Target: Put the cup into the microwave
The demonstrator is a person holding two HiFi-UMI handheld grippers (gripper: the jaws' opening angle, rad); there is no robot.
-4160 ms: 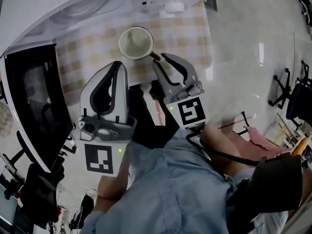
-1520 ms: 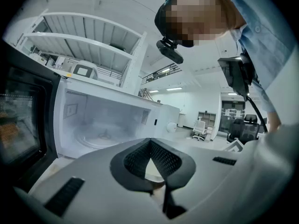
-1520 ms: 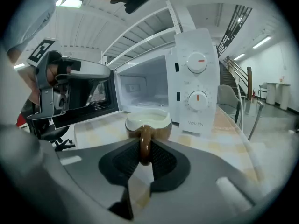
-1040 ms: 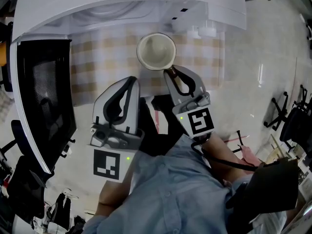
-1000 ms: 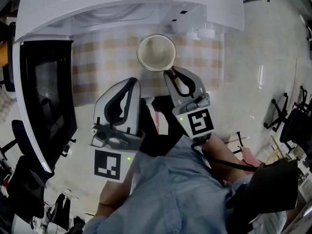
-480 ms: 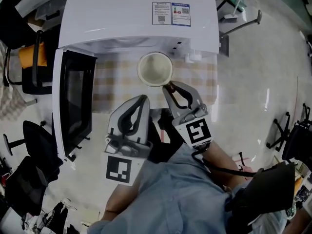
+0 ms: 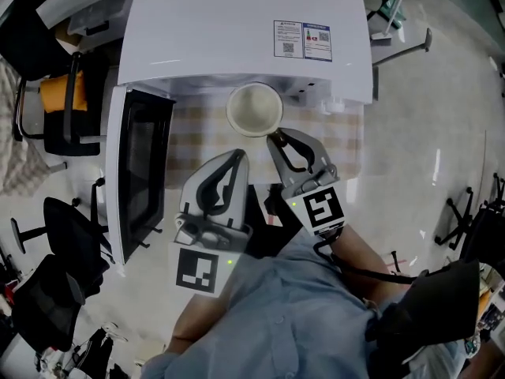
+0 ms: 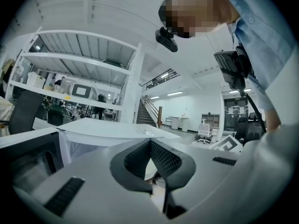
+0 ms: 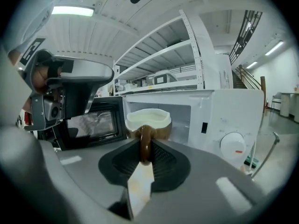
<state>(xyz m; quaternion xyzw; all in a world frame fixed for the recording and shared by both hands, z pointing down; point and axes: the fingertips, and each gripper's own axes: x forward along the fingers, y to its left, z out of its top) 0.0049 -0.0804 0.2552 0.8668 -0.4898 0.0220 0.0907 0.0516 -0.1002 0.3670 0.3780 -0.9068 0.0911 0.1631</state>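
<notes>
The cup (image 7: 254, 109), cream inside and brown outside, hangs in the air in front of the white microwave (image 7: 237, 38). My right gripper (image 7: 274, 137) is shut on its brown handle. In the right gripper view the cup (image 9: 148, 119) sits just past the right gripper (image 9: 145, 147), level with the open oven cavity (image 9: 184, 120). The black door (image 7: 146, 172) stands swung out to the left. My left gripper (image 7: 236, 157) floats beside the right one, below and left of the cup. Its jaws meet at the tips with nothing between them, as the left gripper (image 8: 150, 143) also shows in its own view.
A checked cloth (image 7: 197, 129) covers the table under the microwave. The microwave's dial (image 9: 232, 146) is on its right panel. Office chairs (image 7: 59, 93) stand at the left and glossy floor (image 7: 426, 133) lies to the right. White shelving (image 8: 84, 64) stands behind.
Both grippers have risen. The cup has gone up with the right gripper, off the checked cloth, towards the microwave's opening. More of the microwave's top now shows.
</notes>
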